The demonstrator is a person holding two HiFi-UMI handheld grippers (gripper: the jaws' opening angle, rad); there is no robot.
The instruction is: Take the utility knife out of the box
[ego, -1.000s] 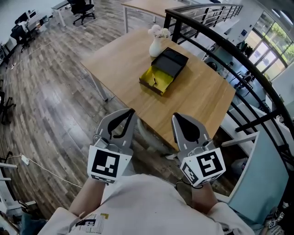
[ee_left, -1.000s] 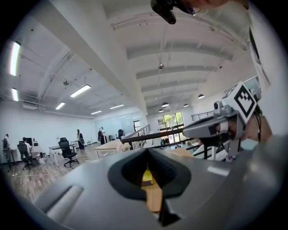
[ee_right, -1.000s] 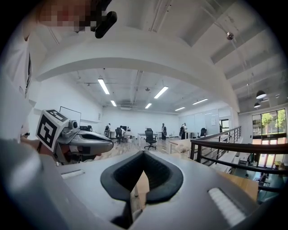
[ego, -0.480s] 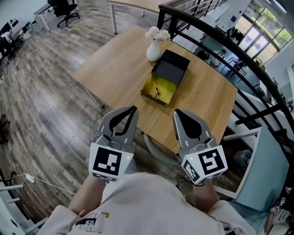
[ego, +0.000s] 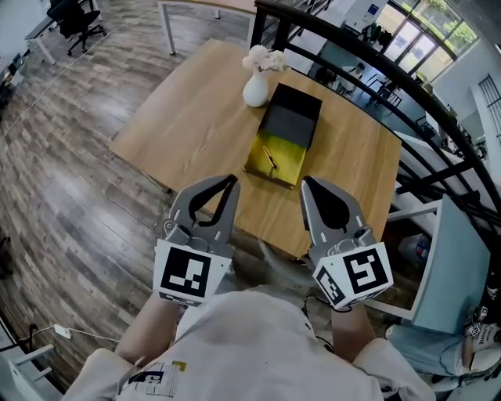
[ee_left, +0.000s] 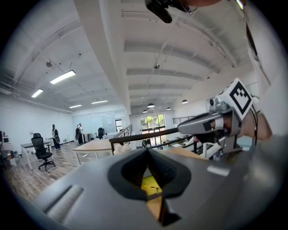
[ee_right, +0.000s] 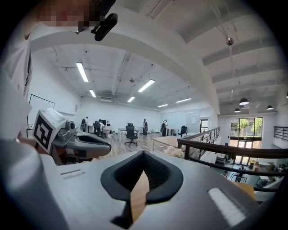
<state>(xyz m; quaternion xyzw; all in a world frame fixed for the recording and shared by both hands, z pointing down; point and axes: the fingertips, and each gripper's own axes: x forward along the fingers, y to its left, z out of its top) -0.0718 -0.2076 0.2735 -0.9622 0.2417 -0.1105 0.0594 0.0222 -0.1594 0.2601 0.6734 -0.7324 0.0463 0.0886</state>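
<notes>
An open box (ego: 275,162) with a yellow inside lies on the wooden table (ego: 196,125), its black lid (ego: 292,116) folded back behind it. A slim utility knife (ego: 270,158) lies slantwise in the yellow part. My left gripper (ego: 232,181) and right gripper (ego: 306,182) hover side by side over the table's near edge, short of the box; both are shut and hold nothing. In the left gripper view, the yellow box (ee_left: 150,184) shows through the gap behind the shut left gripper's (ee_left: 147,151) tips. The right gripper (ee_right: 144,153) looks over the tabletop.
A white vase of pale flowers (ego: 257,84) stands just behind the box's left corner. A black railing (ego: 368,59) curves along the table's far and right sides. Wooden floor (ego: 70,196) spreads to the left, with office chairs (ego: 74,16) far off.
Both grippers have moved forward together toward the table. The box and vase now sit nearer and more centred ahead of them. The jaws stayed shut.
</notes>
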